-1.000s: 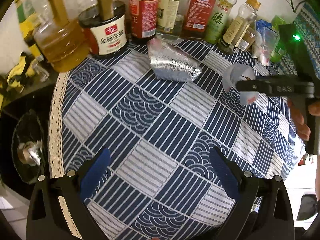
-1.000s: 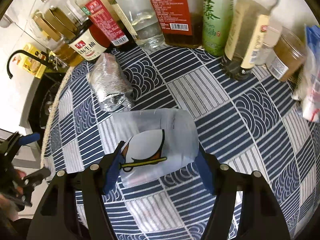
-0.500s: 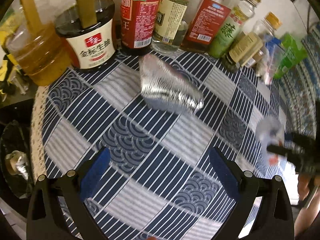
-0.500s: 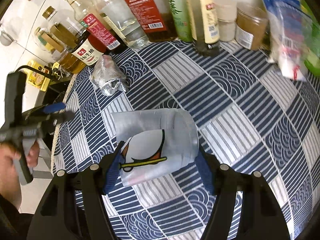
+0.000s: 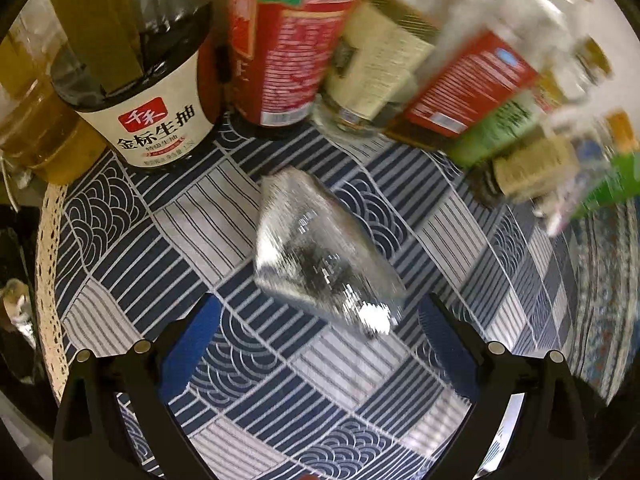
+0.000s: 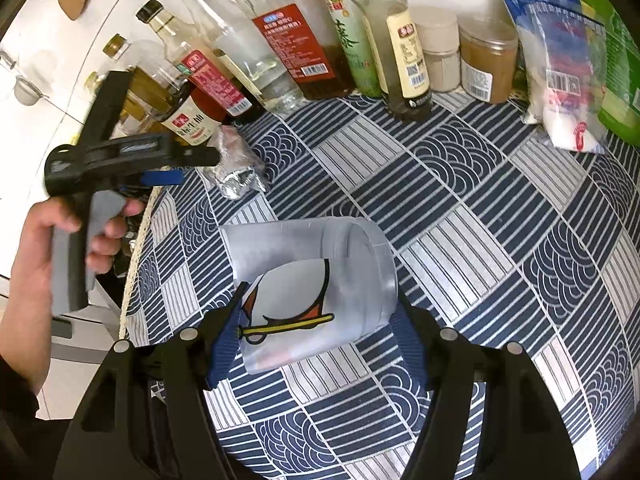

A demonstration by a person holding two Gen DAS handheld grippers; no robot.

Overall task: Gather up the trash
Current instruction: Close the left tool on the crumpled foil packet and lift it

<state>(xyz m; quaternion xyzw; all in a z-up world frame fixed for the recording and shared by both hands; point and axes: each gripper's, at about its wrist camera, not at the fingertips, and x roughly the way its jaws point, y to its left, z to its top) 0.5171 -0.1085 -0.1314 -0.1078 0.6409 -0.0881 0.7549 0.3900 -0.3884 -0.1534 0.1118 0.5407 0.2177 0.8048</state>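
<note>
The left gripper (image 5: pixel 316 354) has closed in on the foil wad (image 5: pixel 320 256), now just ahead of its wide-open, empty jaws, probably untouched; the right gripper (image 6: pixel 320 336) clamps the plastic cup (image 6: pixel 312 292).

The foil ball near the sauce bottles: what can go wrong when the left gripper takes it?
1. The foil ball lies close to the soy sauce bottle; the open left gripper could knock a bottle.
2. Crumpled foil may slip from the pads.
3. The right gripper holds a plastic cup nearby; the grippers could bump.
</note>
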